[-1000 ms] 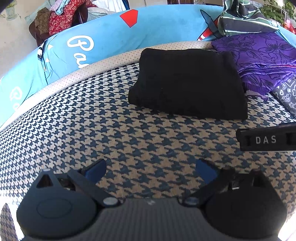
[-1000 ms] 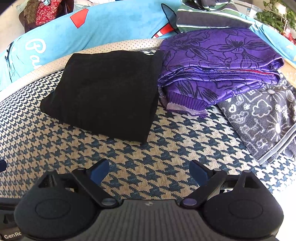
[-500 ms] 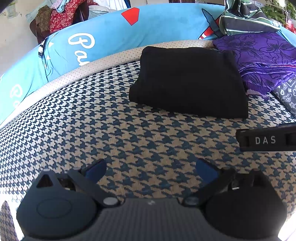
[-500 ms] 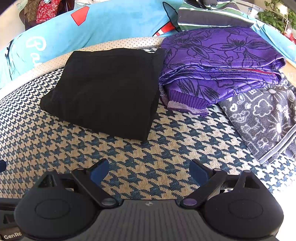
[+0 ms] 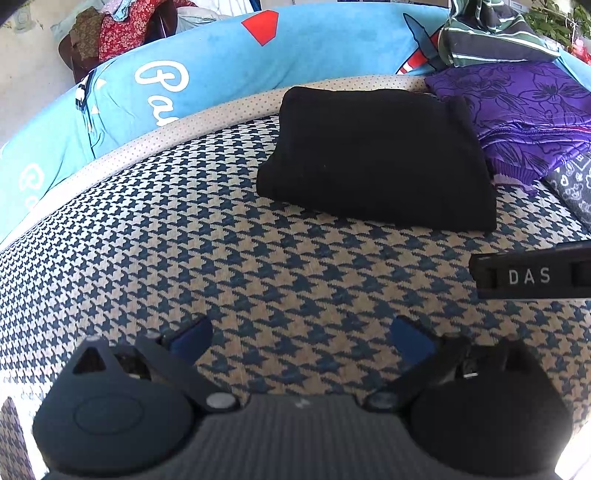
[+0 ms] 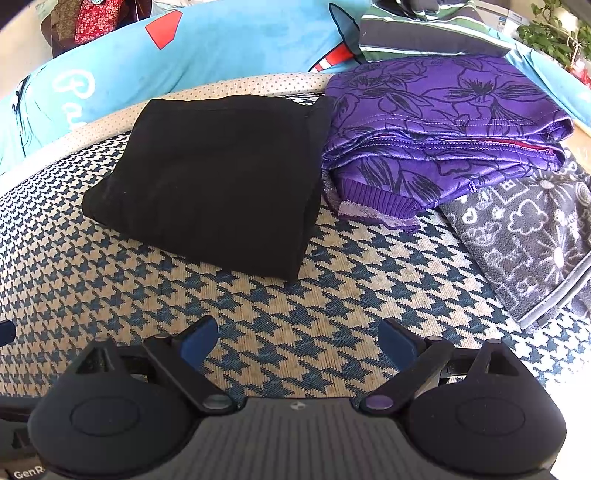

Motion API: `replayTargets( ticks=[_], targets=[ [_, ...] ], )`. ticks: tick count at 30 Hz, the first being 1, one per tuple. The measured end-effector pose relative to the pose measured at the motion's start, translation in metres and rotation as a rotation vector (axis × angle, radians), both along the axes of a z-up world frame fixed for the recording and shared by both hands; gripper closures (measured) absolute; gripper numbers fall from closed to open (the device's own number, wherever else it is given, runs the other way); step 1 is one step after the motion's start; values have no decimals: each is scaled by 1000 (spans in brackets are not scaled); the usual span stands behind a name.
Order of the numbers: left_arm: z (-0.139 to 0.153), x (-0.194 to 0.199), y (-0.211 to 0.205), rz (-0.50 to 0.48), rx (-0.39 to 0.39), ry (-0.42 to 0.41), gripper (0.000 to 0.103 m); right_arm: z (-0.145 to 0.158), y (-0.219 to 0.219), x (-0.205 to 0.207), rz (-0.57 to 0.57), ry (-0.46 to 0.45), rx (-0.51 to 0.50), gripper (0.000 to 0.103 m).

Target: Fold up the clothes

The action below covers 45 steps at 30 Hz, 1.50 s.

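Scene: bed w/ blue-and-cream houndstooth cover [image 5: 184,229], folded clothes lined up along its far side.
Left gripper [image 5: 301,338]: fingers spread wide apart, nothing betw. them; hovers over bare cover, well short of the clothes.
Right gripper [image 6: 297,338]: fingers likewise apart, empty; over bare cover, just in front of the black piece. A black part of it marked "DAS" [image 5: 532,275] juts into left wrist view from the right.
Black garment [image 6: 218,177]: folded into a neat rectangle, lying flat on the cover toward the far edge, centre of both views. Its right edge touches the purple piece.
Purple floral jacket [image 6: 443,122]: folded, thick stack, directly right of the black garment; ribbed cuff [image 6: 376,201] pokes out at the near corner, red lining visible at the fold.
Grey patterned fabric [image 6: 528,236]: white doodle print, lying flat right of and nearer than the purple jacket, partly under it.
Striped item [image 6: 424,37]: dark w/ green and white stripes, behind the purple jacket.
Backdrop: light-blue blanket [image 5: 221,70] w/ white script and a red shape runs along the far side of the bed; pile of red and brown clothes [image 5: 114,33] beyond, top left; green plant [image 6: 557,37] top right.
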<state>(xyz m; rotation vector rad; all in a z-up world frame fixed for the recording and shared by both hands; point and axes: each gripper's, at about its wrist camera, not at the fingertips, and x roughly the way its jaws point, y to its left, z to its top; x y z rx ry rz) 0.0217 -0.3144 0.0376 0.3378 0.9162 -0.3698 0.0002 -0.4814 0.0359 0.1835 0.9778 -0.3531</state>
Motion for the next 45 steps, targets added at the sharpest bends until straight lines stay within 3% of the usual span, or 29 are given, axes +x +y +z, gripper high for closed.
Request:
replayTargets(
  ticks=[45],
  targets=[
    [-6,6,2,30,40,16,0,-7,8,7,16,21,-31,9]
  ],
)
